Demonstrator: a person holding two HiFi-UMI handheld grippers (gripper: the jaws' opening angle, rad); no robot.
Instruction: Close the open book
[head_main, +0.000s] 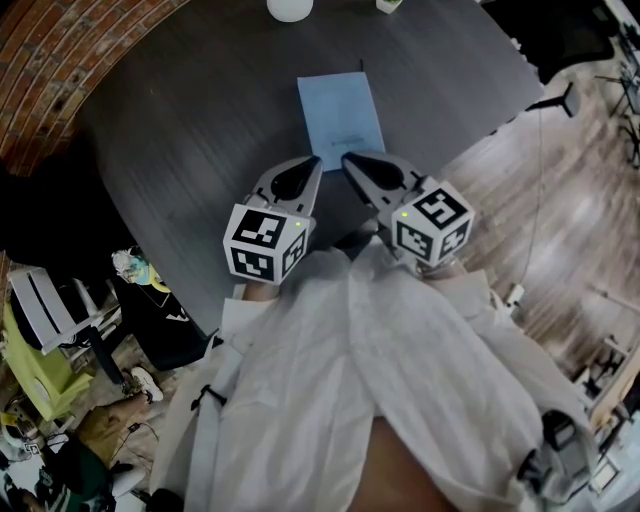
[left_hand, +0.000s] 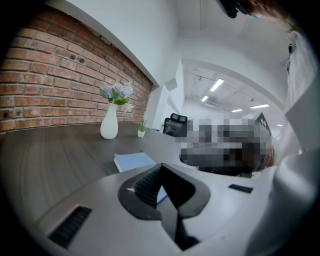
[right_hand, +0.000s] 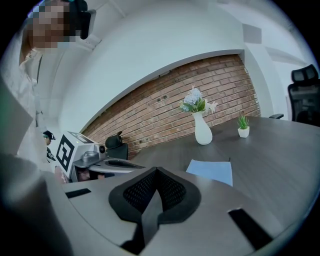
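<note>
1. two grippers, the left gripper (head_main: 310, 168) and the right gripper (head_main: 352, 163), hang side by side over the near edge of the table (head_main: 190, 120). both point toward the book (head_main: 340, 118), and white sleeves (head_main: 330, 340) show behind them.
2. left gripper view: the fingers (left_hand: 145, 186) are pressed fully together with nothing between them. the blue seen past them is the book (left_hand: 134, 161) lying farther off on the table, not something held.
3. right gripper view: the fingers (right_hand: 137, 192) are likewise closed tight on nothing. the book (right_hand: 212, 171) lies ahead and to the right, apart from them.
4. position of the book: flat on the dark table, just beyond both gripper tips and roughly centred between them. a white vase (left_hand: 109, 125) and a small potted plant (left_hand: 142, 130) stand well apart behind it.
5. state of the book: one plain blue cover faces up, with a pale page edge beneath it. judged from this, it already lies shut, or nearly so.
6. handling, as a judgement: the book looks thin and light, and its cover is probably flexible rather than rigid. a smooth cover on a smooth table is likely to slide under a sideways push, so one gripper should press down while the other works.
7. where to take hold: the free long edge opposite the spine, pinched shallowly. which long edge is the spine cannot be told from these views.
</note>
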